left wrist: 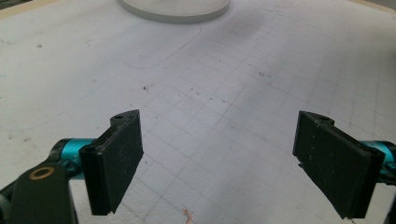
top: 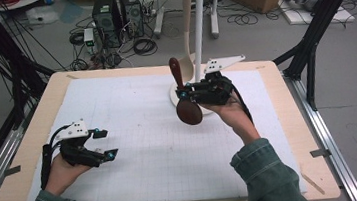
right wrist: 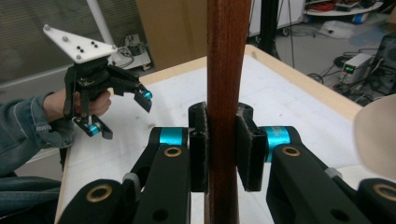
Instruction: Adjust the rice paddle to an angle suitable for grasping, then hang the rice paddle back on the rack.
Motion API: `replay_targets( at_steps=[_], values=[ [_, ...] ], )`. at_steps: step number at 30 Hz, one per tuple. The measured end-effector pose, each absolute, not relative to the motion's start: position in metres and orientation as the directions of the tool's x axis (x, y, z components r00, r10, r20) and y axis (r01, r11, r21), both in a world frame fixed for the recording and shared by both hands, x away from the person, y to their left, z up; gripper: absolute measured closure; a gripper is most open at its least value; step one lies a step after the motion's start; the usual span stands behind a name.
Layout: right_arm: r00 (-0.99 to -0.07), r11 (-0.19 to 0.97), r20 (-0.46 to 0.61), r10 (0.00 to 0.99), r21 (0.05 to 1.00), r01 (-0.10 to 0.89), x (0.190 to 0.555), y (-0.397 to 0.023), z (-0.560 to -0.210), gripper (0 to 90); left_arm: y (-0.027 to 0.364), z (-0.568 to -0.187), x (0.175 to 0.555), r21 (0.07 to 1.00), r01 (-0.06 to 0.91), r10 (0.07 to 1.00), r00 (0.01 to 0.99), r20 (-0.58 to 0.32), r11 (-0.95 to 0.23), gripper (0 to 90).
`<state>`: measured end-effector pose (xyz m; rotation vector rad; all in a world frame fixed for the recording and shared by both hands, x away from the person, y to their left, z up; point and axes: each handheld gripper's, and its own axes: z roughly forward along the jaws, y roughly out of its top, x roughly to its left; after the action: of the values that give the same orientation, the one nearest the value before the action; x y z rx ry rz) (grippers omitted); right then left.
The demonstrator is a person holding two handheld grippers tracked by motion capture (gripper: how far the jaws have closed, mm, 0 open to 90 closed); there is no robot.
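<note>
My right gripper (top: 186,93) is shut on the handle of a dark brown wooden spoon (top: 188,110). It holds the spoon above the mat, bowl down and handle tip up, just in front of the white stand's round base (top: 173,95). In the right gripper view both pads clamp the reddish handle (right wrist: 227,56) of my right gripper (right wrist: 224,140). My left gripper (top: 106,144) rests low over the mat's left side, open with nothing between its fingers. In the left gripper view the jaws of my left gripper (left wrist: 219,128) stand wide apart over bare gridded mat.
A white hanging stand (top: 198,23) rises at the mat's far middle, with a pale wooden spoon (top: 188,44) hung on it. The white gridded mat (top: 135,135) covers most of the wooden table (top: 319,166). Computers, cables and a cardboard box lie on the floor beyond.
</note>
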<state>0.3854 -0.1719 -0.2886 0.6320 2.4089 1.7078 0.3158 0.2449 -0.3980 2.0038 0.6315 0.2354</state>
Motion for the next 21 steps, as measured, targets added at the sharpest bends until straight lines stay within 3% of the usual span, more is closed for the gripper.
replay_targets(
  at_steps=[12,21],
  values=[
    [-0.899,0.233,0.129,0.418,0.942,0.243,0.394,-0.187,-0.261,77.9,0.244,-0.406,0.316,0.85,0.35,0.565,0.822,-0.077,-0.393,5.7],
    [-0.894,0.194,0.13,0.428,0.953,0.231,0.403,-0.197,-0.246,77.9,0.244,-0.405,0.316,0.854,0.345,0.563,0.823,-0.077,-0.388,5.6]
  ],
)
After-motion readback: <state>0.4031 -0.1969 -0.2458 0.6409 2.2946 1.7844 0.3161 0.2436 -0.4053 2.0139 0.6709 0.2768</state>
